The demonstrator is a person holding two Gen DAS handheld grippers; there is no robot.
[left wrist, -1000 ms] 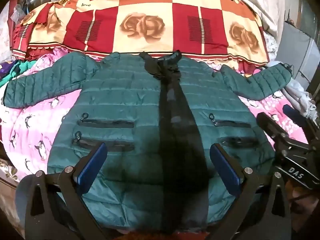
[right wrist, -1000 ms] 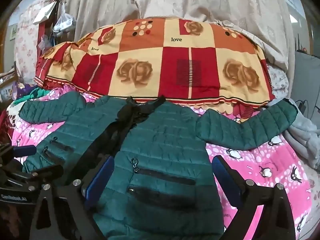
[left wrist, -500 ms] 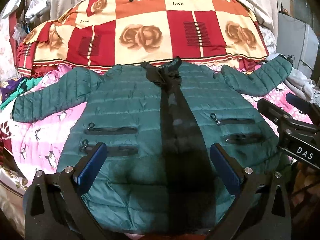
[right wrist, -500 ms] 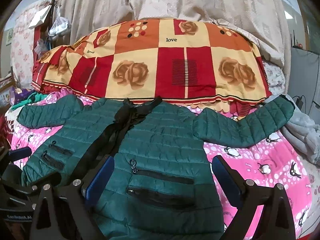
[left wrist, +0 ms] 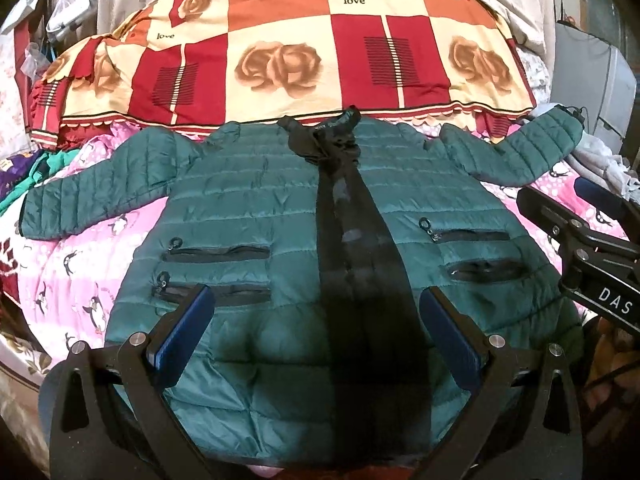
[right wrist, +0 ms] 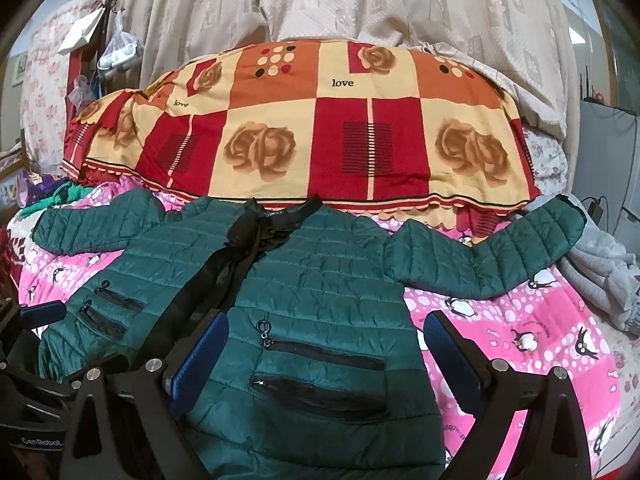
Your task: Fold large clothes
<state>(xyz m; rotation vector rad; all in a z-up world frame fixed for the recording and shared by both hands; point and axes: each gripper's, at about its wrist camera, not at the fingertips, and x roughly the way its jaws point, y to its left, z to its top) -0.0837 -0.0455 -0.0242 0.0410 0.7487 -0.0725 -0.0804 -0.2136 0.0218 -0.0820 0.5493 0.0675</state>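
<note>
A dark green quilted puffer jacket with a black front placket [left wrist: 248,208] lies front-up and spread flat on a bright pink bedsheet printed with penguins [right wrist: 520,328]; its hem sits at the near edge of the bed, directly under both grippers. Bare sheet shows beside the jacket's body on both sides, wider on the side below its right-hand sleeve in the right wrist view. Beyond the jacket's black collar [left wrist: 320,128], a bulky red, cream and orange patchwork quilt with rose prints [right wrist: 304,136] closes off the far side, and pale patterned curtains [right wrist: 320,4] hang behind that. A rumpled grey garment [right wrist: 600,268] lies just past the cuff of the sleeve [right wrist: 492,256] that reaches out to the jacket's right; teal and purple clothes [left wrist: 24,168] crowd the other sleeve's cuff. The jacket's long axis runs from the near hem away to the collar, with both sleeves stretched sideways across it. The left gripper [left wrist: 316,324] hovers over the lower front with its blue-padded jaws wide apart, holding nothing. The right gripper [right wrist: 326,344] hangs over the pocket panel, its jaws likewise spread and empty.
</note>
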